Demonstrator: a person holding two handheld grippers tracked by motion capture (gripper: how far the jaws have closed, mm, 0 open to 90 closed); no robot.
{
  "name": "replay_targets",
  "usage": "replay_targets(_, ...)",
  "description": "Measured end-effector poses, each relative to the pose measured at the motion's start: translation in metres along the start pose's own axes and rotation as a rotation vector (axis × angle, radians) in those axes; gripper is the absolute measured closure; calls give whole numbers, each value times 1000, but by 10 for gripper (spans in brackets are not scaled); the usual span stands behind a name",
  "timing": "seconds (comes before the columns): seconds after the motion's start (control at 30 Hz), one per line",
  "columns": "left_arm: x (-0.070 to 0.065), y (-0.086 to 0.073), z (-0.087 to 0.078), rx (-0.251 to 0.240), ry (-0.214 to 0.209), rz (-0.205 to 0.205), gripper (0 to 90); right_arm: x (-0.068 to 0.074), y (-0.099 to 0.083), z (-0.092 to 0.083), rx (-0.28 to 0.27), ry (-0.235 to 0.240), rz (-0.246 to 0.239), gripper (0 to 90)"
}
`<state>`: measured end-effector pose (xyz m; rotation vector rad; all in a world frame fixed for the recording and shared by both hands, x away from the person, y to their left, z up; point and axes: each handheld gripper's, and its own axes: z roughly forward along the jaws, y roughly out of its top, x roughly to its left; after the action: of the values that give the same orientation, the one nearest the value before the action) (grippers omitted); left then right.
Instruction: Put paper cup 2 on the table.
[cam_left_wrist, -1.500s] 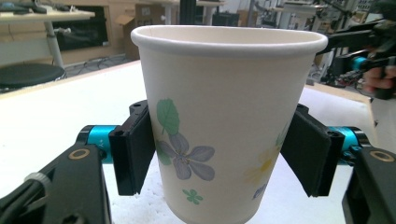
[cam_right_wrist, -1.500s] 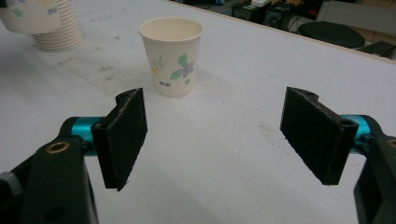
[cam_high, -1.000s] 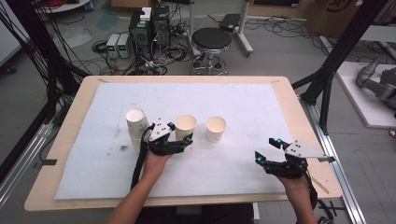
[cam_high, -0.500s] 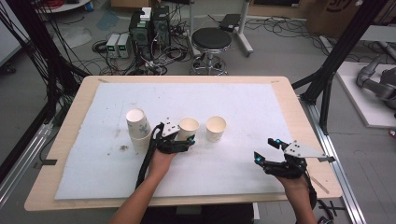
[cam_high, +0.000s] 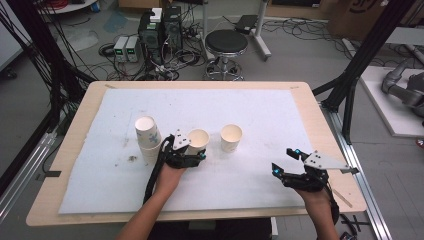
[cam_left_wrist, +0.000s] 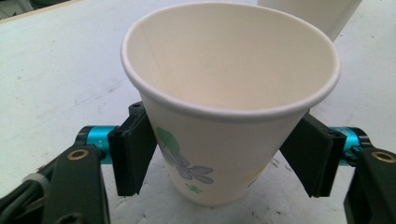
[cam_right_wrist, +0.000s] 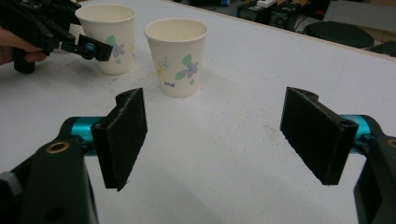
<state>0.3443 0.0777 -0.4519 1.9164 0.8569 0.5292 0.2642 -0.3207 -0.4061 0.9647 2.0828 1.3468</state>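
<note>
The paper cup (cam_left_wrist: 224, 116) with the flower print stands upright on the white surface (cam_high: 250, 107), in the middle of a row: a stack of cups (cam_high: 148, 137) is just to its left in the high view, and a second single cup (cam_high: 231, 137) stands a little apart on its right. The left tongs (cam_high: 197, 154) straddle the middle cup low on its wall. In the left gripper view the left pad (cam_left_wrist: 133, 149) lies against or just off the paper, while the right pad (cam_left_wrist: 310, 154) stands just clear of it, and the wall shows no dent. These jaws have just been opening, with the cup between them, so I judge that the step in hand is letting go of a cup set down in the row (probably one drawn off the stack). The cup's base looks flat on the surface.

The next move, as I read it, calls for the left tongs to back straight away from the cup without brushing its wall, since an empty paper cup will tip or slide at a light knock; the stack beside it leaves little room on that side.

The right tongs (cam_high: 285, 161) rest near the front right of the surface, well apart from the cups, jaws spread wide with nothing between them.
</note>
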Motion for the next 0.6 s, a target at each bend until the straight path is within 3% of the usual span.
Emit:
replay_targets(0.17,-2,-1,-10,-35,-24,19,181,0,0,0,-1,6,7,237)
replay_targets(0.6,-4,-10,-57,-128,-65,24,198,3,2,2,-4,20,-4,236)
